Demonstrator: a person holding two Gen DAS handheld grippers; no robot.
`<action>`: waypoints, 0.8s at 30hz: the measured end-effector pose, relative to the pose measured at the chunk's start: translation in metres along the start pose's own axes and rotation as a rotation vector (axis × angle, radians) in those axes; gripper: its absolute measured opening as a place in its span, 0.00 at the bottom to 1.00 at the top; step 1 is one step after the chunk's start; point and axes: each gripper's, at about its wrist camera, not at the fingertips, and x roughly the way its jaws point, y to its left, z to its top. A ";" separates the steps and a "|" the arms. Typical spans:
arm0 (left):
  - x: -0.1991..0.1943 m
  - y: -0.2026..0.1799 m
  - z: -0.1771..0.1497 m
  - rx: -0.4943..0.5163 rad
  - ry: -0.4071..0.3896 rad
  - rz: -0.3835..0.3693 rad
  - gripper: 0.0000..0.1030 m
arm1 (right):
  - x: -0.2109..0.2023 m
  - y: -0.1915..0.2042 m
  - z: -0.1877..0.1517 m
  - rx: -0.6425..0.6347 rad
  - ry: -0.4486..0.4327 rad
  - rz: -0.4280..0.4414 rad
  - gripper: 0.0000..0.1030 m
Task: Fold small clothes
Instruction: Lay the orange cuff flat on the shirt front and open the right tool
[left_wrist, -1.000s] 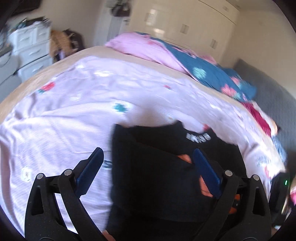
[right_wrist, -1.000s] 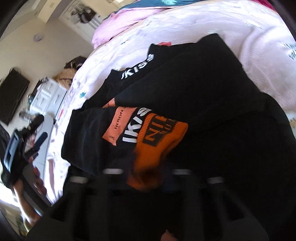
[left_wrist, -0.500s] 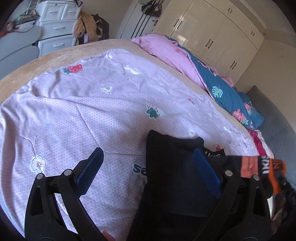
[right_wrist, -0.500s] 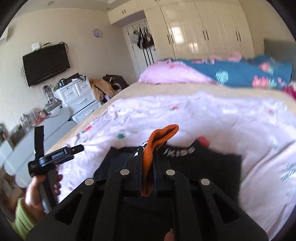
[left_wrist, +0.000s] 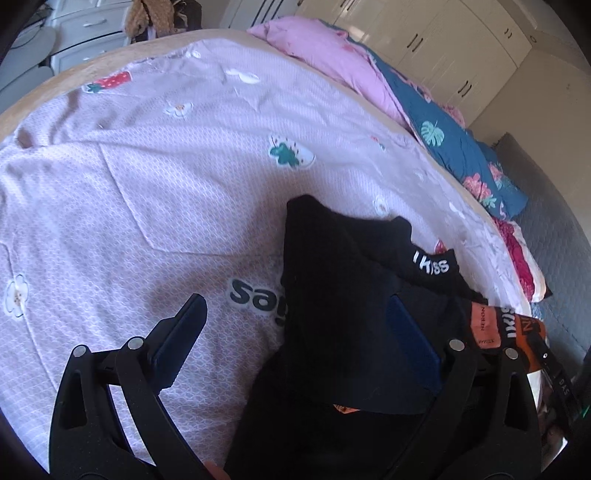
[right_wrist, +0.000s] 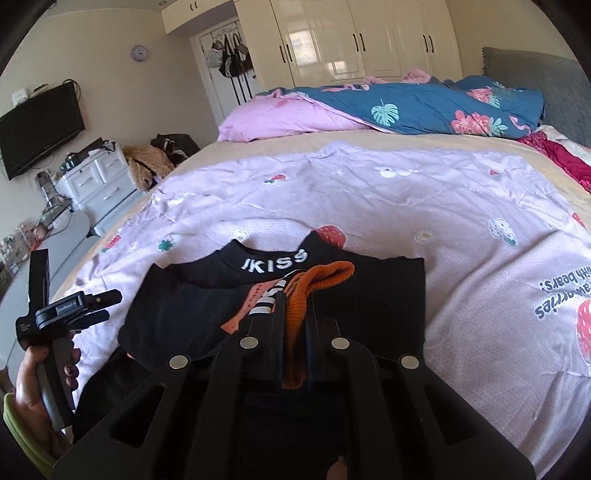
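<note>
A black garment (right_wrist: 376, 291) with white "IKISS" lettering on its collar lies partly folded on the pink bed sheet (right_wrist: 406, 206). My right gripper (right_wrist: 295, 306) is shut on its orange ribbed cuff (right_wrist: 325, 277) and holds it up above the black fabric. The same garment (left_wrist: 332, 295) fills the lower right of the left wrist view, its orange cuff (left_wrist: 517, 332) at the far right. My left gripper (left_wrist: 295, 328) stands open low over the garment's left edge, one finger over the sheet, the other over black cloth. A hand (right_wrist: 40, 391) holds that left gripper (right_wrist: 107, 306).
A pink pillow (right_wrist: 280, 118) and a blue floral quilt (right_wrist: 424, 107) lie along the far side of the bed. A grey headboard (right_wrist: 535, 70) is at the right. White drawers (right_wrist: 96, 177), a wall television (right_wrist: 40, 129) and wardrobes (right_wrist: 351, 40) stand beyond.
My right gripper has risen and levelled out, lifting the orange cuff off the black garment. My left gripper has sunk closer to the garment's left edge, still open.
</note>
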 end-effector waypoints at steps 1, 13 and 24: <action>0.002 -0.001 -0.001 0.004 0.007 0.003 0.88 | 0.001 -0.002 0.000 0.001 0.004 -0.005 0.07; 0.029 -0.008 -0.012 0.028 0.088 0.034 0.77 | 0.014 -0.018 -0.008 0.032 0.096 -0.038 0.12; 0.017 -0.009 -0.014 0.042 0.096 -0.034 0.12 | 0.021 0.005 -0.016 -0.026 0.139 0.010 0.30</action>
